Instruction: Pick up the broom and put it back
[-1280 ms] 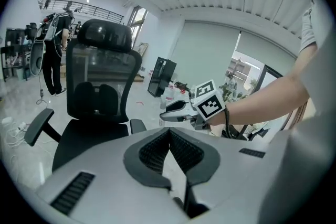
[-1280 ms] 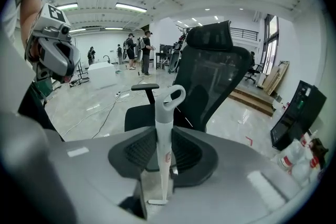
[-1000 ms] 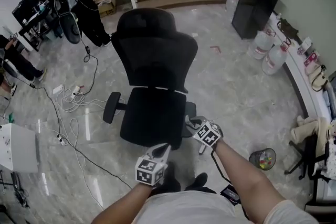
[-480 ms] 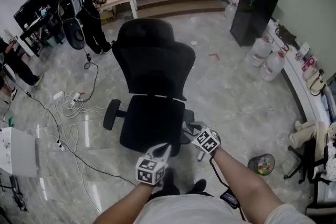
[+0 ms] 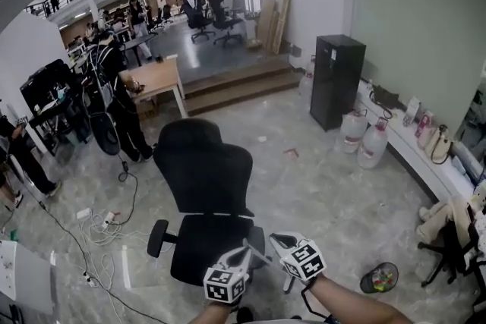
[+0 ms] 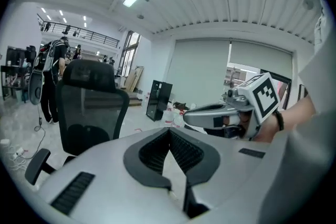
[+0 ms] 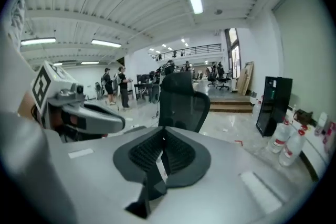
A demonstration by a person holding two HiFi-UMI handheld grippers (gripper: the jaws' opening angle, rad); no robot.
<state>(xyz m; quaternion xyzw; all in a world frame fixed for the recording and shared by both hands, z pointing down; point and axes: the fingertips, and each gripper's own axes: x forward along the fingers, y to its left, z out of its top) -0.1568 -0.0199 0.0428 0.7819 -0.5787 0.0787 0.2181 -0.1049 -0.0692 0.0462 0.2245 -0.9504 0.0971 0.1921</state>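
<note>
Head view has swung up from its steep look down at the black mesh-backed office chair [image 5: 205,186] and now takes in far more of the room. Wooden steps [image 5: 235,87] lie above the chair, and a tall black cabinet [image 5: 336,80] and clear water bottles [image 5: 373,144] stand at the upper right. Both hands have lifted with it, and their marker cubes sit at the bottom edge of the frame. The left tongs [image 5: 244,253] are pressed together at the tips with nothing between them. The right tongs [image 5: 279,240], just to their right, are closing, nearly together, and also pinch nothing. The broom shows in none of the views, neither on the pale polished floor [image 5: 326,186] round the chair nor by the cabinet. The task therefore looks to be at its very start. I judge this lift of head and hands to be a look round for the broom, which must be found before any grasp can be set up.
</note>
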